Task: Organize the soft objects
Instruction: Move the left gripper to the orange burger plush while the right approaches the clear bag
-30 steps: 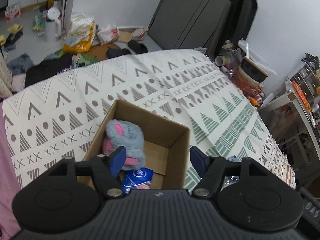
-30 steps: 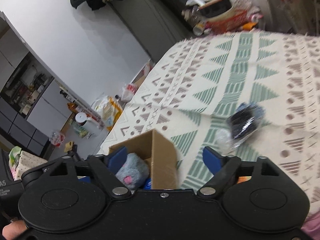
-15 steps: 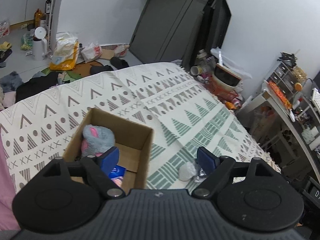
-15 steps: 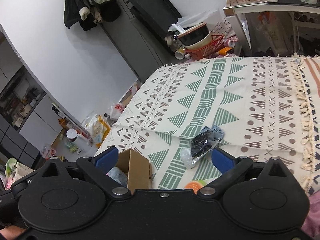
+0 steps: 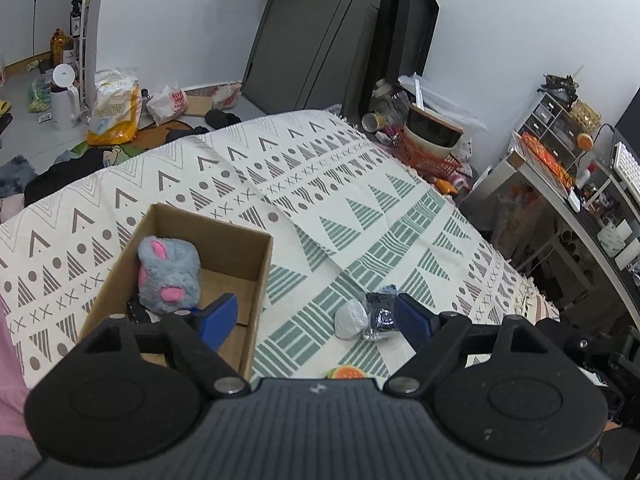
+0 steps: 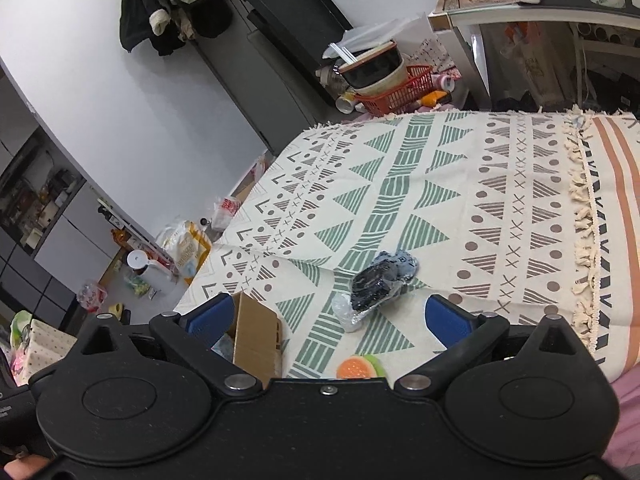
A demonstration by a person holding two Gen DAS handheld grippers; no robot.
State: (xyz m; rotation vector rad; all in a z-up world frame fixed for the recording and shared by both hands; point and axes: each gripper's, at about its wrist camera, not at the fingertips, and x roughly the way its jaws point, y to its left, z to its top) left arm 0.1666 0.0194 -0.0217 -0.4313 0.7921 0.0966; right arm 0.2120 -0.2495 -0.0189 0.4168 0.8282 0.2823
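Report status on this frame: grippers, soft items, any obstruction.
Left gripper open, empty. Right gripper open, empty. Grey plush in cardboard box; plastic-wrapped dark bundle loose on blanket. Nothing blocking it.

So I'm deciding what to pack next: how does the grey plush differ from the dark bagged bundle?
The grey plush already sits inside the cardboard box; the dark bagged bundle lies out on the patterned blanket. The plush is bare fluffy fur with pink ears; the bundle is wrapped in clear plastic. Both look soft.

Bright, even indoor light; sharp focus; fisheye-curved edges
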